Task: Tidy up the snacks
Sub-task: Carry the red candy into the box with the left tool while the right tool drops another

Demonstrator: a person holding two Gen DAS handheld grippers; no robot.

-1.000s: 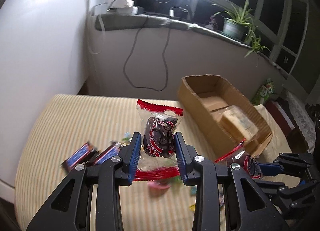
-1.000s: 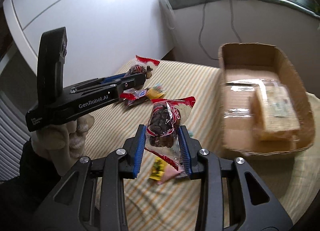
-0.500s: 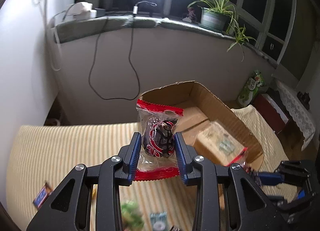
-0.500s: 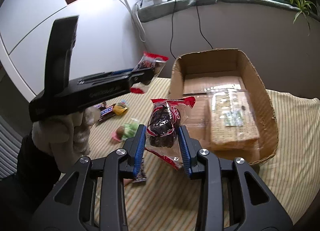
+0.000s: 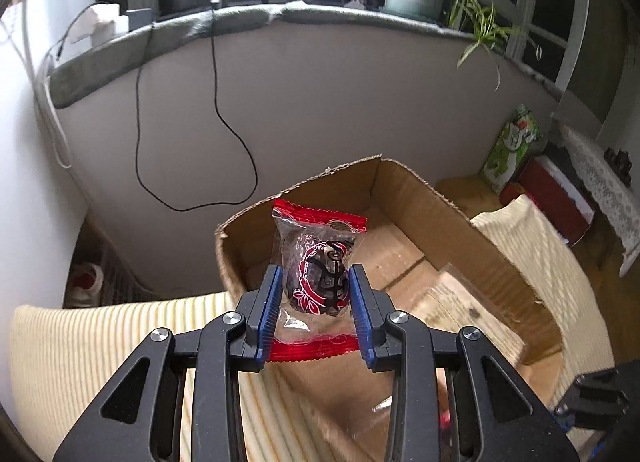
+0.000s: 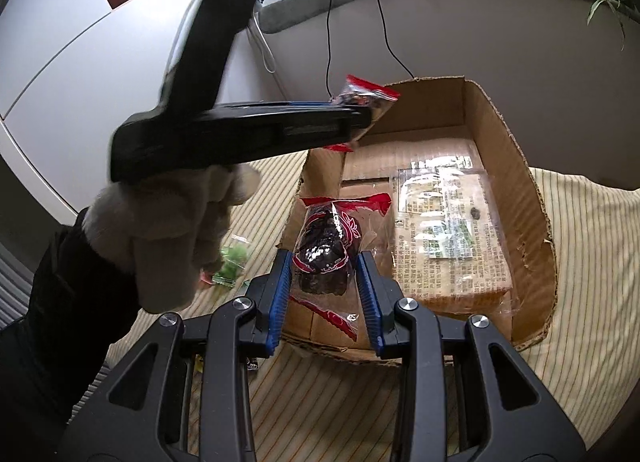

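Both snack packs over the box, ready to drop.

Left hand-held gripper pinched a clear red-edged packet w/ a dark snack above the near corner of the open brown cardboard box; right hand-held gripper pinched a second clear red-edged dark-snack packet just over the box's near wall. Box sat on a striped cream cloth-covered surface, w/ a large wrapped pale cracker pack inside. Best, imo: carry each packet past the wall, lower it into bare floor beside the cracker pack, then let go, one side at a time so the grippers don't bump.
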